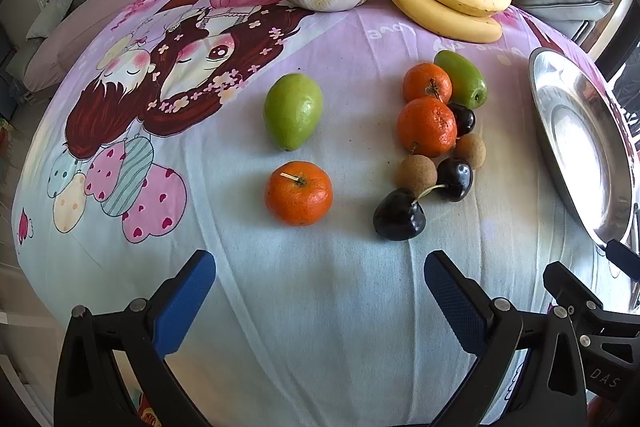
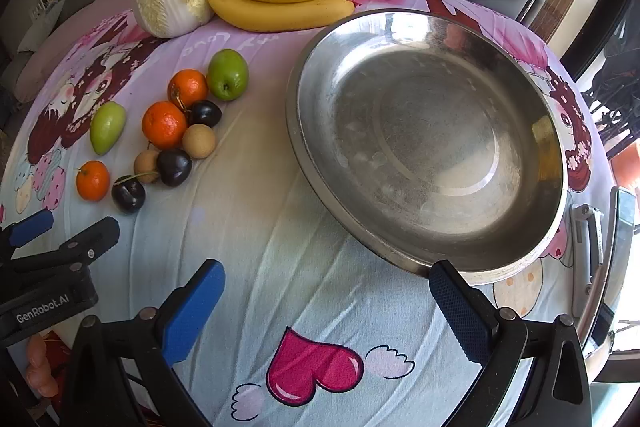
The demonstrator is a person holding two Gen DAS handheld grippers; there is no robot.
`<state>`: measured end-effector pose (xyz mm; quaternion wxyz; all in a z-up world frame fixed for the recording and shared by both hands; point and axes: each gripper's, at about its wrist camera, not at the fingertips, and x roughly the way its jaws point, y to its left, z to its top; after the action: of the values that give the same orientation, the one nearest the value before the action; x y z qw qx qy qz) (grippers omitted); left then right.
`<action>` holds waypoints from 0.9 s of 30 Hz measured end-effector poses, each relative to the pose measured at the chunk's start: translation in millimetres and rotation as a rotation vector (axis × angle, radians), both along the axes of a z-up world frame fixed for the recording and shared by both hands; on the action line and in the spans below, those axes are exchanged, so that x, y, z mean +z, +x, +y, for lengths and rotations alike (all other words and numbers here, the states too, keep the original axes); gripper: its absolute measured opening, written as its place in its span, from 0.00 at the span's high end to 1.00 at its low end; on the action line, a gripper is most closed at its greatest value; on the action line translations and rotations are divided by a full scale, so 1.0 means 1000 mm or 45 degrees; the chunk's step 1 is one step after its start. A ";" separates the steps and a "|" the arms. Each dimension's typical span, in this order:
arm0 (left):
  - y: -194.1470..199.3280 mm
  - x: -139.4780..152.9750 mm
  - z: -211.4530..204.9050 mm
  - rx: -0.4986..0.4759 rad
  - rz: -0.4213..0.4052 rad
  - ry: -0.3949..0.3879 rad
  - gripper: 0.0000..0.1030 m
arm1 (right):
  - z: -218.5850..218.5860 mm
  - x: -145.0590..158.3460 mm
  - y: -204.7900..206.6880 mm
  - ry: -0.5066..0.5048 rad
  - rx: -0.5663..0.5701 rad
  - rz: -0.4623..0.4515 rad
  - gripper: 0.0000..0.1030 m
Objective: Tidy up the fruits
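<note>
Both grippers (image 1: 320, 291) (image 2: 326, 293) gape empty; lone green fruit (image 1: 293, 111) lies lengthwise, pointing toward left gripper.

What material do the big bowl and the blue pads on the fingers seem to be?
The bowl looks like steel with a brushed, shiny finish: it mirrors the cloth and window light. The blue pads seem rubber or plastic, matte, with a fine dotted grip texture.

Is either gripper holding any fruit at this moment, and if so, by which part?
Nothing is held. The left gripper and the right gripper are both open over the cloth, and the fruit lies untouched beside the empty metal bowl.
</note>
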<state>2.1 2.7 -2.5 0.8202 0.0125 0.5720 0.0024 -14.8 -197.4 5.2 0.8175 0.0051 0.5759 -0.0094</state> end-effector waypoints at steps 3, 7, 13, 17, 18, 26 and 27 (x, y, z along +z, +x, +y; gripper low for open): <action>0.001 0.000 0.001 0.001 0.002 -0.002 0.00 | 0.002 -0.001 0.001 -0.017 0.005 0.005 0.00; 0.002 0.002 0.003 0.003 -0.002 -0.012 0.00 | 0.004 -0.002 0.002 -0.035 0.011 0.007 0.00; 0.004 0.005 0.009 0.010 0.004 -0.043 0.00 | 0.004 0.000 0.006 -0.035 0.005 -0.002 0.00; 0.007 0.013 0.018 0.023 0.002 -0.079 0.00 | 0.004 0.004 0.010 0.037 0.004 -0.012 0.00; 0.007 0.016 0.021 0.023 0.002 -0.104 0.00 | 0.005 0.006 0.012 0.060 0.008 -0.017 0.00; 0.020 0.041 0.042 -0.009 -0.042 -0.099 0.00 | 0.024 0.027 0.021 0.179 0.058 -0.078 0.00; 0.022 0.043 0.045 -0.016 -0.038 -0.096 0.00 | 0.028 0.028 0.024 0.192 0.071 -0.069 0.00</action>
<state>24.5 47.6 40.0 0.8286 -0.0148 0.5592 -0.0242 9.6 -169.0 32.7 0.8299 0.0511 0.5527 0.0568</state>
